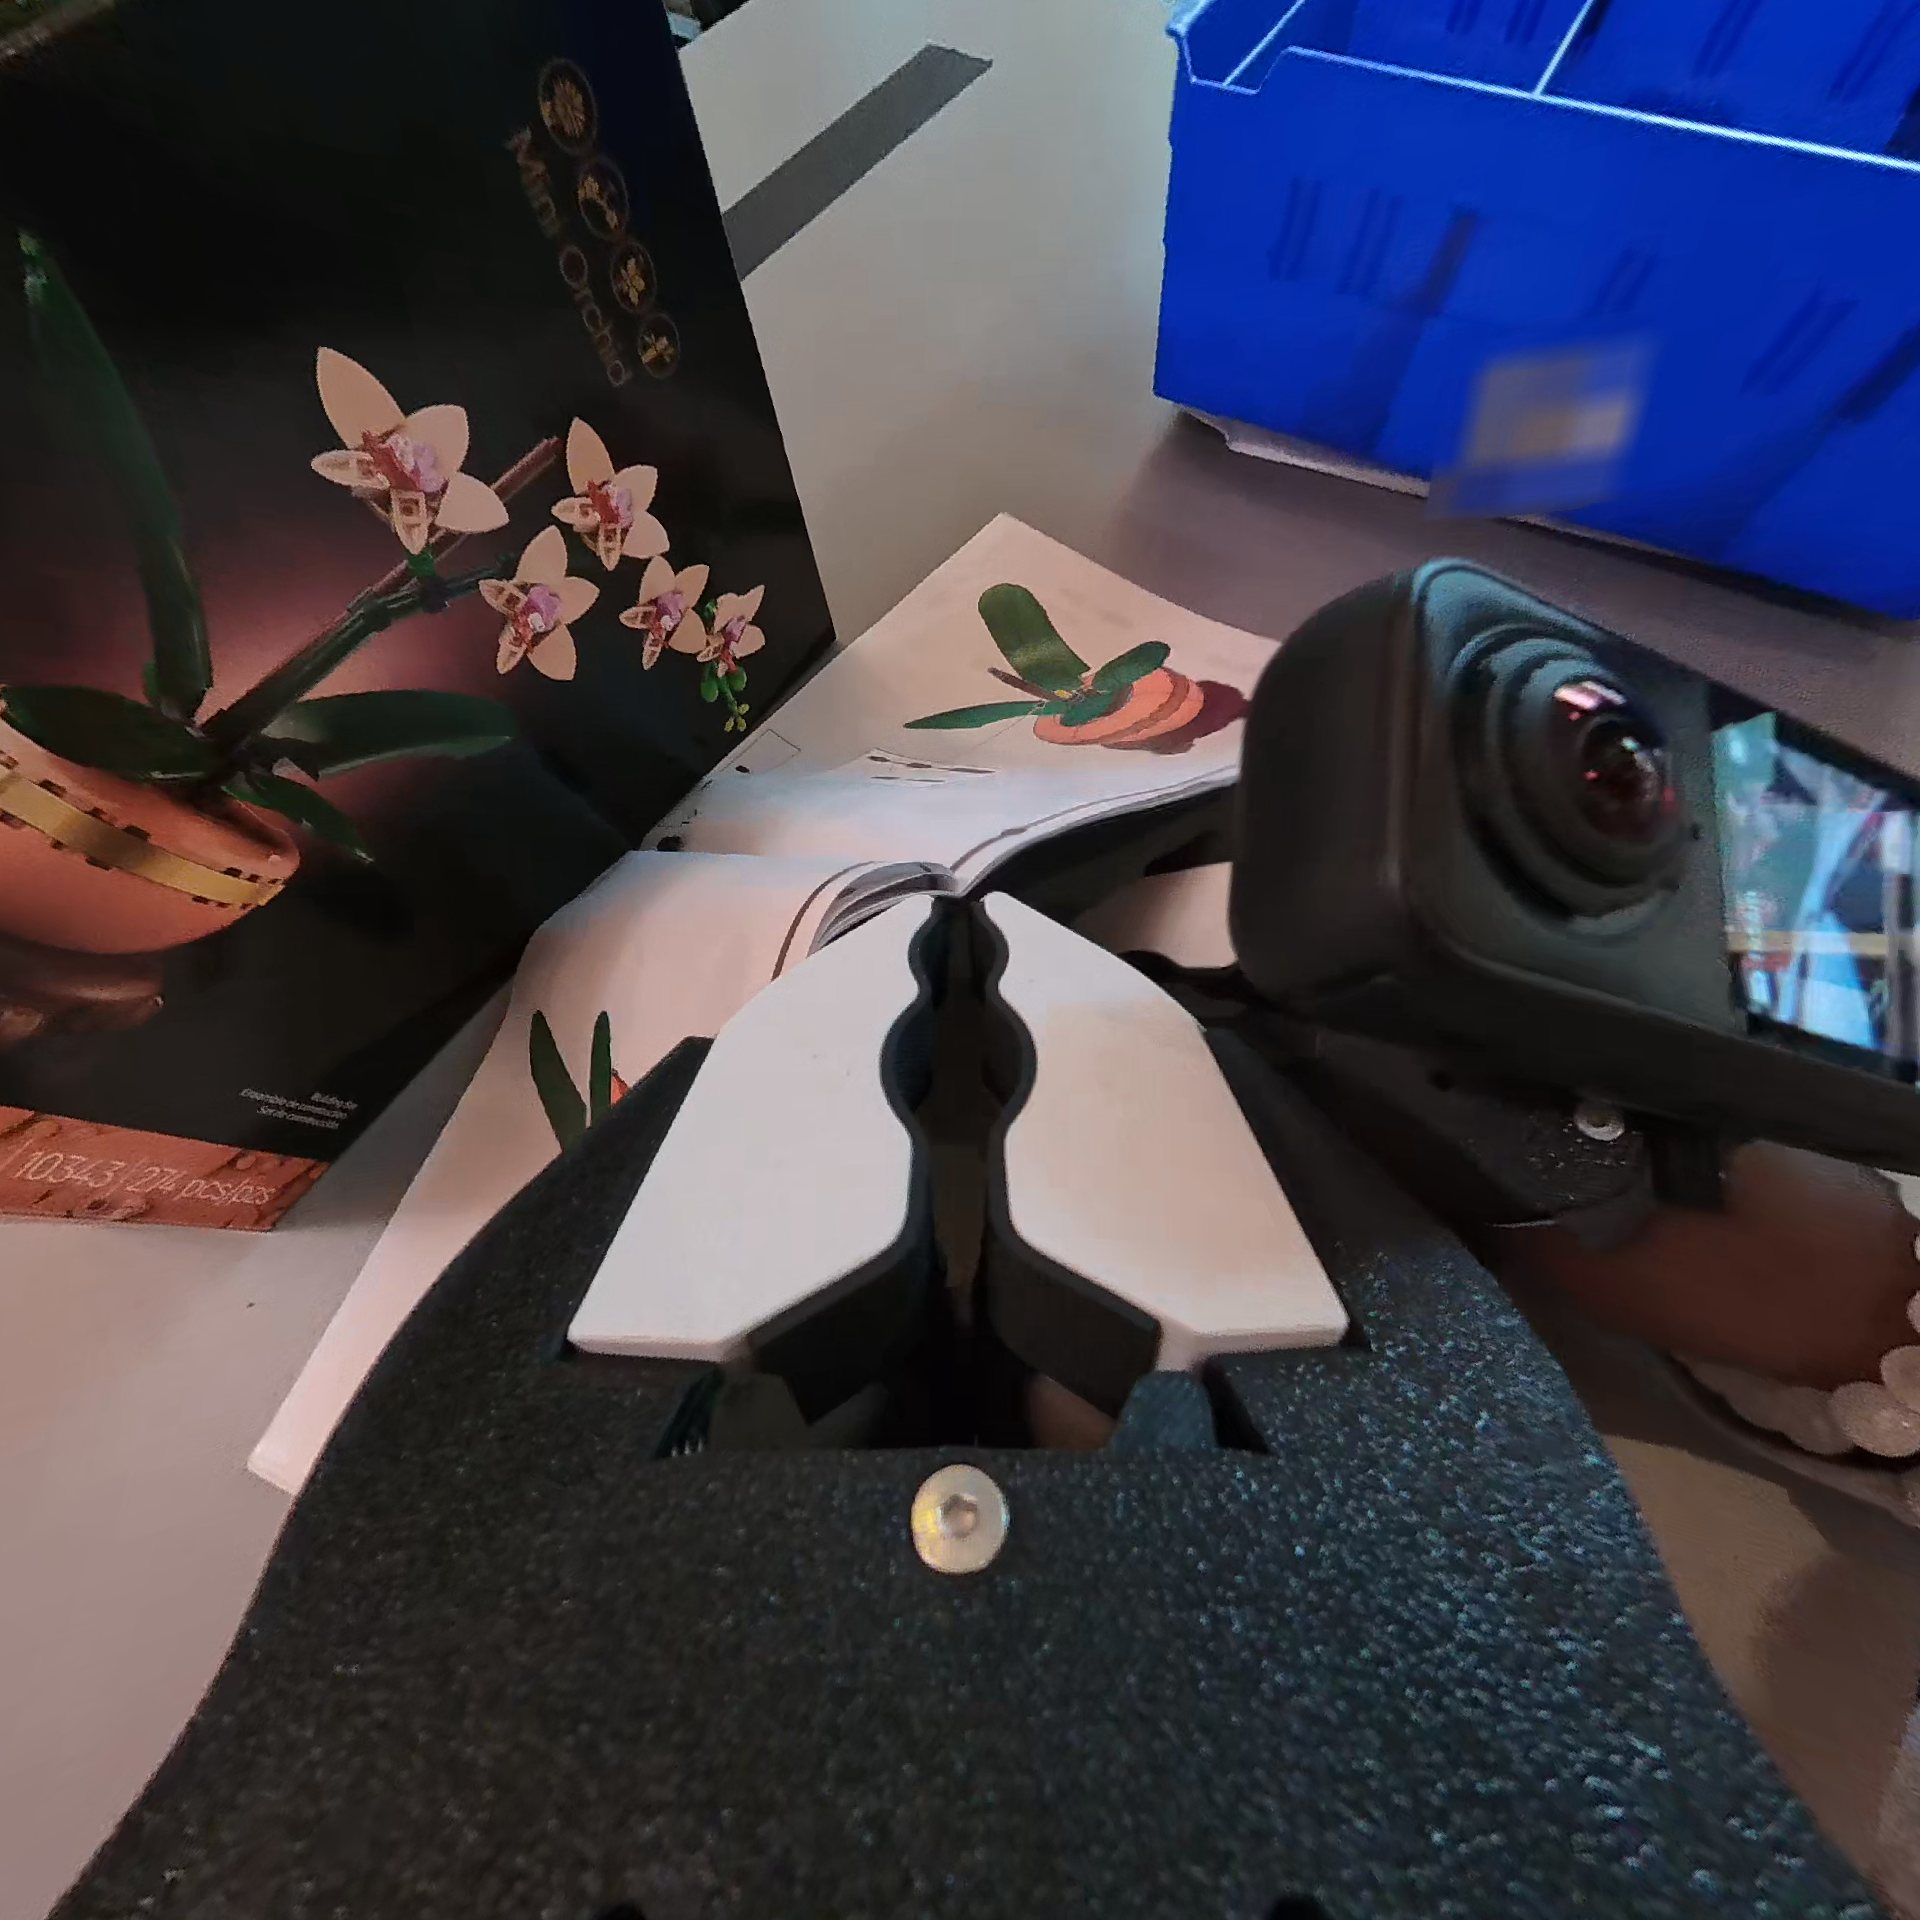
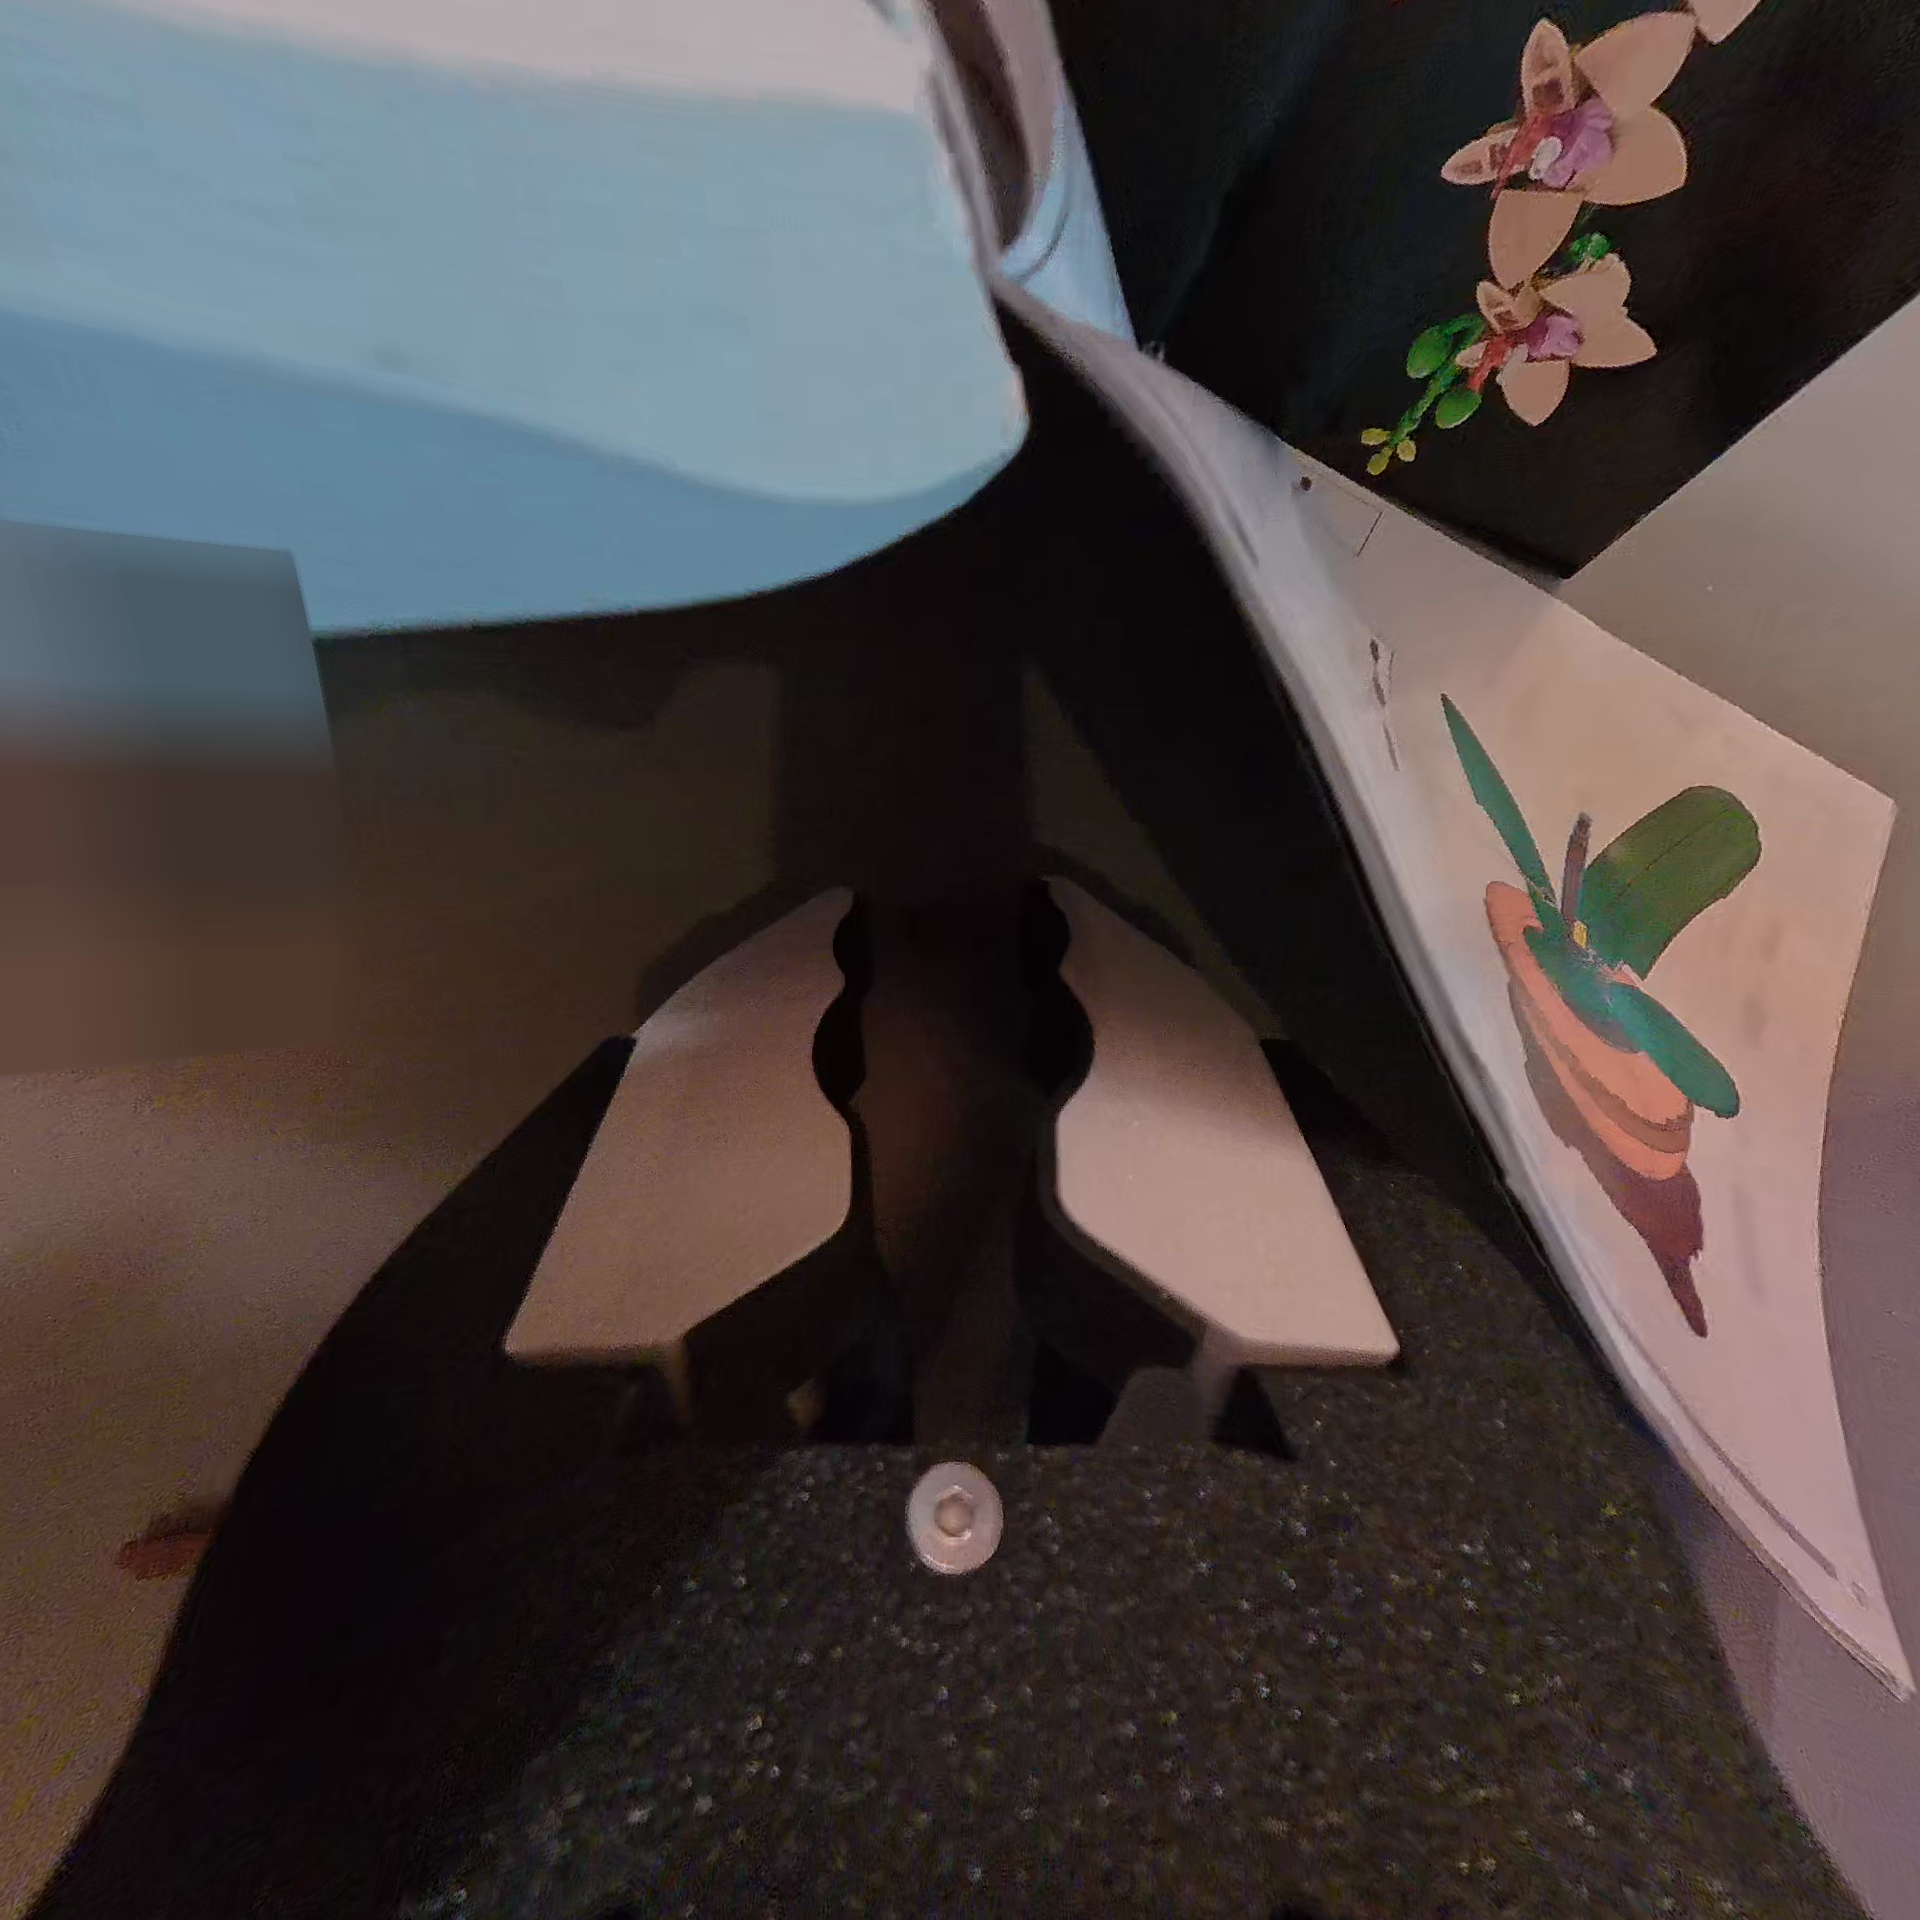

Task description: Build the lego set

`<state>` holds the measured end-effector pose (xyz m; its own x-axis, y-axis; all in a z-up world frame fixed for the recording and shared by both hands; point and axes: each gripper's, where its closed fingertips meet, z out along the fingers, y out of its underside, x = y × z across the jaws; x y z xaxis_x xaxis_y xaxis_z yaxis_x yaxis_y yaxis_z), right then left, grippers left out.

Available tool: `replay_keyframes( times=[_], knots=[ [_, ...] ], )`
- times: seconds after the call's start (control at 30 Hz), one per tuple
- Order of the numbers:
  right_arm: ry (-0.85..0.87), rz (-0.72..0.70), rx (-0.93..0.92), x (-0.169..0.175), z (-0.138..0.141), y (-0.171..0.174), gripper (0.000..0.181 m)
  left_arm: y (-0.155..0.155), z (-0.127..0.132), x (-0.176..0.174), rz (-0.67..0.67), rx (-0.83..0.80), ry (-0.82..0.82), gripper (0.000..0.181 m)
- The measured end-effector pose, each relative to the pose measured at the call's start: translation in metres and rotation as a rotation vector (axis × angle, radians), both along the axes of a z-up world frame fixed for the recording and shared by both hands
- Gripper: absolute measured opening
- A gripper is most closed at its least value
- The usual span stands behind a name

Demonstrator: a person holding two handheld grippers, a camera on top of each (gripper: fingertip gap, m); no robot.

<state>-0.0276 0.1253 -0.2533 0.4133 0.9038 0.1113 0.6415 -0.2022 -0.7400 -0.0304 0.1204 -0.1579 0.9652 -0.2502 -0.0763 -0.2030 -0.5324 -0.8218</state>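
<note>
The lego set's instruction booklet (image 1: 1049,665) lies open on the tabletop (image 1: 125,1403) mid-frame, beside its dark box (image 1: 343,520) at upper left. Thin, floppy pages likely crease easily, so pinch near an outer edge. The left tool (image 1: 961,914) is closed, empty; the right tool (image 2: 951,914) gapes, holding nothing.

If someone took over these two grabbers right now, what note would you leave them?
Left gripper: shut, tips at the fold of the open instruction booklet; I cannot tell if it pinches a page.
Right gripper: jaws apart, holding nothing, low beside the booklet, under a lifted page.
The set's box stands upright behind the booklet; a blue bin sits to the right.
Done: booklet opened. No bricks or built parts in view.
Left: find the page, fetch pieces, build.
</note>
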Motion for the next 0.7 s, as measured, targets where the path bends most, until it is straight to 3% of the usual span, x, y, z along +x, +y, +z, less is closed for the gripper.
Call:
replay_keyframes(
  times=[0.03, 0.33, 0.53, 0.7],
  knots=[
    [-0.006, -0.002, 0.002, 0.001, 0.000, 0.001, 0.029, 0.000, 0.000, 0.000, -0.003, 0.003, -0.002, 0.003],
    [-0.043, 0.018, -0.031, 0.004, -0.002, -0.002, 0.013, -0.002, -0.001, -0.001, -0.014, 0.009, -0.007, 0.004],
    [-0.060, 0.035, -0.058, 0.004, -0.003, -0.003, 0.013, -0.002, -0.001, -0.001, -0.017, 0.008, -0.003, 0.004],
    [-0.050, 0.129, -0.121, 0.017, -0.003, -0.027, 0.012, -0.004, -0.002, -0.001, -0.022, 0.001, 0.008, 0.004]
  ],
)
